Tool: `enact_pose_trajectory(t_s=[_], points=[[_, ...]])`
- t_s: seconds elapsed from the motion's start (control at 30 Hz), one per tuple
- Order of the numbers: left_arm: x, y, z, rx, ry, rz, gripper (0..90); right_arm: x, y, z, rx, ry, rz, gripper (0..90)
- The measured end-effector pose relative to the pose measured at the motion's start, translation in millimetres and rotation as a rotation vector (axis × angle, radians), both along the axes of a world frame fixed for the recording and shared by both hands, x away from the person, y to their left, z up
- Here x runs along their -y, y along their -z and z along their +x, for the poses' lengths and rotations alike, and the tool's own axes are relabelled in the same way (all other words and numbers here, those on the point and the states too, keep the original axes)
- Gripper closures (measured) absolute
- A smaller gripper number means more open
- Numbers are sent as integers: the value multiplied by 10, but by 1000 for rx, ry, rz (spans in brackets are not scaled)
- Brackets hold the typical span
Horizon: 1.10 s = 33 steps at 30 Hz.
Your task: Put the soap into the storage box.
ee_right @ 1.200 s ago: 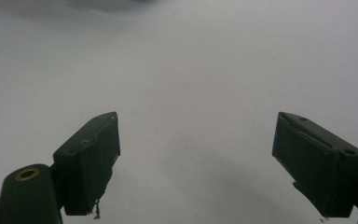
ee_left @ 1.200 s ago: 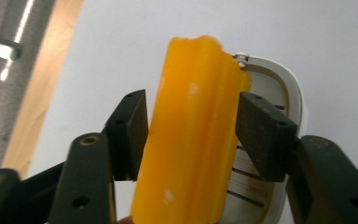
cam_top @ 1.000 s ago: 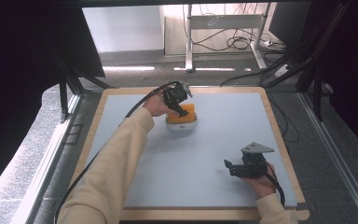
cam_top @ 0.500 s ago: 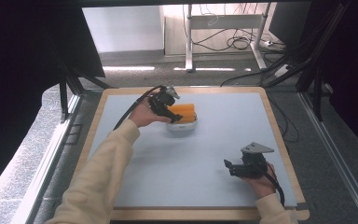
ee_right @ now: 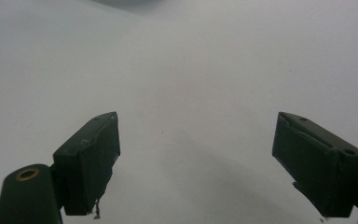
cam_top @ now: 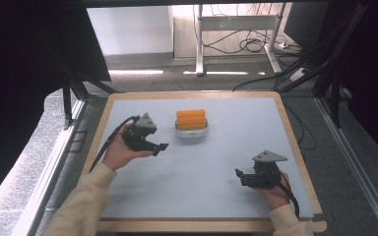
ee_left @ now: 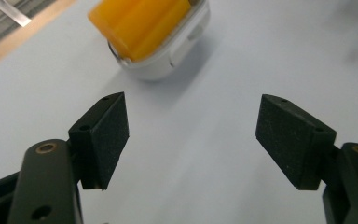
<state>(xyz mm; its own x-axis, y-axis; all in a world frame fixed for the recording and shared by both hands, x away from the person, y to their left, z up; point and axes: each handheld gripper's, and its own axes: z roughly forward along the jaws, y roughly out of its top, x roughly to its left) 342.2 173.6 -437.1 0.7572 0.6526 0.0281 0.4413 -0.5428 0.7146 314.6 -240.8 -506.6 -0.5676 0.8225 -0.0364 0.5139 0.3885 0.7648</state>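
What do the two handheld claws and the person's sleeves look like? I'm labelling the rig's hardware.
Both the left claw and right claw are black, each topped by a grey three-cornered plate and trailing a black cable. Their pads are flat, dark, foam-like blocks on black arms with brass-coloured rivets. The sleeves are cream.

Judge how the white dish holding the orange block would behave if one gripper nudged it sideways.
The white dish looks shallow with a rounded base, so it would probably slide on the smooth tabletop rather than tip. The orange block sits proud of the rim, so a high push might dislodge it.
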Motion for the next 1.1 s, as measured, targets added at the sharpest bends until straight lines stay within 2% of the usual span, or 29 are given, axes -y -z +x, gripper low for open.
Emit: enact_pose_trajectory(t_s=[0.17,0.23,0.27,0.4,0.47,0.57,0.8,1.1], points=[[-161,247,-316,-5,-43,13,252,-1,-1,-4,0,0,-1,156],[-186,292,-361,0,-53,25,252,-3,-5,-9,0,-1,-3,156],[-230,376,-438,7,-70,52,252,-3,-5,-10,1,-1,-4,156],[-341,511,-560,-7,-93,45,253,-9,7,-9,-1,-4,-11,156],[-396,557,-600,-20,-111,26,253,-10,15,-3,-2,-7,-15,156],[-436,607,-629,-32,-128,19,254,-17,23,3,-3,-10,-19,156],[-429,656,-619,-35,-127,6,253,-16,33,11,-2,-15,-26,156],[-433,623,-581,-30,-135,-13,252,-7,35,16,18,-30,-11,156]])
